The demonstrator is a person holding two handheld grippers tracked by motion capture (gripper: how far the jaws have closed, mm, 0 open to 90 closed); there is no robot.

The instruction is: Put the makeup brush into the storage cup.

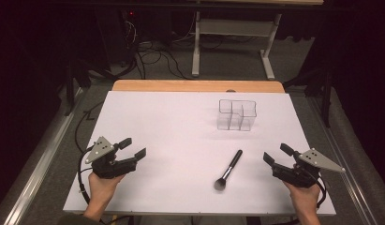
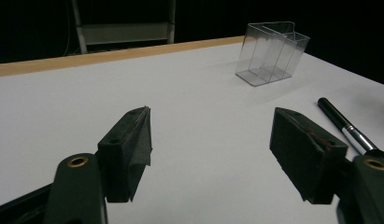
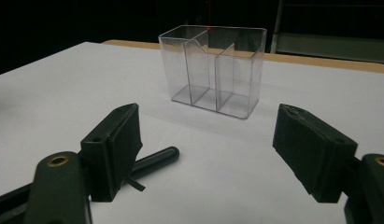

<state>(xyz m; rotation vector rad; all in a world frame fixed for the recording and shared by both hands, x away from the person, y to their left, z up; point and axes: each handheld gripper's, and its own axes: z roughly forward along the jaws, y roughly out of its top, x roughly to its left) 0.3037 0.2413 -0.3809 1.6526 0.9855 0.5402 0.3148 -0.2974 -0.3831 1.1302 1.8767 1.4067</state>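
Overhead, my left gripper (image 1: 133, 147) and right gripper (image 1: 278, 154) both gape wide, the makeup brush (image 1: 229, 169) lying between them. Along my left jaws, the brush (image 2: 344, 126) lies just right. Along my right, its handle (image 3: 154, 161) pokes past my left jaw, the clear organizer (image 3: 214, 70) ahead.

The left tool (image 1: 132, 148) is a black two-jaw device with a chunky black body and a grey three-cornered plate on top, dotted with small dark screws. A black cable loops from its rear. The right tool (image 1: 277, 154) is built the same way, with its own grey plate and black cable. In the gripper views each jaw is a thick black block faced with a dark pad, and a brass-coloured ring is set in each dark arm. A dark olive sleeve edge shows at the left wrist.
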